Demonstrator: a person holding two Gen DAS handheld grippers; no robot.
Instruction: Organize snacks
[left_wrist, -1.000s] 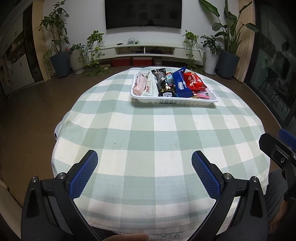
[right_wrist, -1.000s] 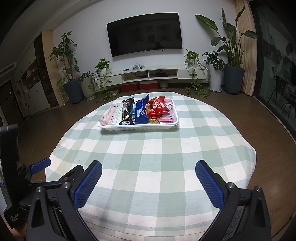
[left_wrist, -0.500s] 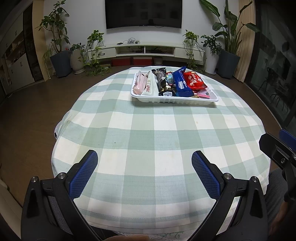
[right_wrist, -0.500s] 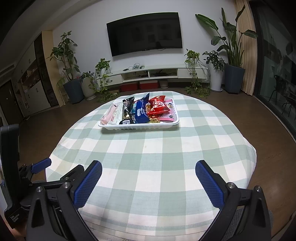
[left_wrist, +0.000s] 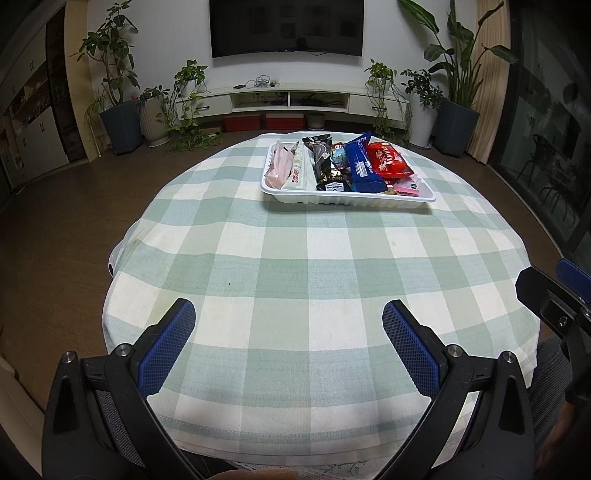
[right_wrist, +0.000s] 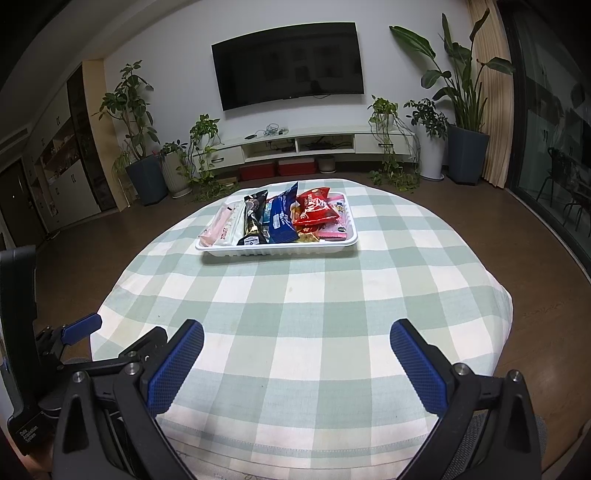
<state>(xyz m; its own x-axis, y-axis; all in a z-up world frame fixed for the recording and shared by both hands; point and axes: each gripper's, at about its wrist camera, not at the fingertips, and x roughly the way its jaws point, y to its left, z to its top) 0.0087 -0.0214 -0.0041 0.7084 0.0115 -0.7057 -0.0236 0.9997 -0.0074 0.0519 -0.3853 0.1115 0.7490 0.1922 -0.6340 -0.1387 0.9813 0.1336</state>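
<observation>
A white tray (left_wrist: 347, 199) sits at the far side of the round table with the green checked cloth (left_wrist: 295, 266). It holds several snack packs: a pink one (left_wrist: 277, 168), a black one (left_wrist: 325, 162), a blue one (left_wrist: 364, 164) and a red one (left_wrist: 388, 159). The tray also shows in the right wrist view (right_wrist: 277, 250), with the red pack (right_wrist: 314, 212) and the blue pack (right_wrist: 282, 219). My left gripper (left_wrist: 288, 317) is open and empty over the near edge of the table. My right gripper (right_wrist: 295, 338) is open and empty beside it.
The right gripper's body (left_wrist: 554, 295) shows at the right edge of the left wrist view; the left gripper's body (right_wrist: 74, 332) shows at the left of the right wrist view. Beyond the table are a TV stand (right_wrist: 295, 147), potted plants (right_wrist: 144, 173) and wood floor.
Both views have tilted slightly, so the tray sits a little lower in the frames. Both grippers stay open and empty.
</observation>
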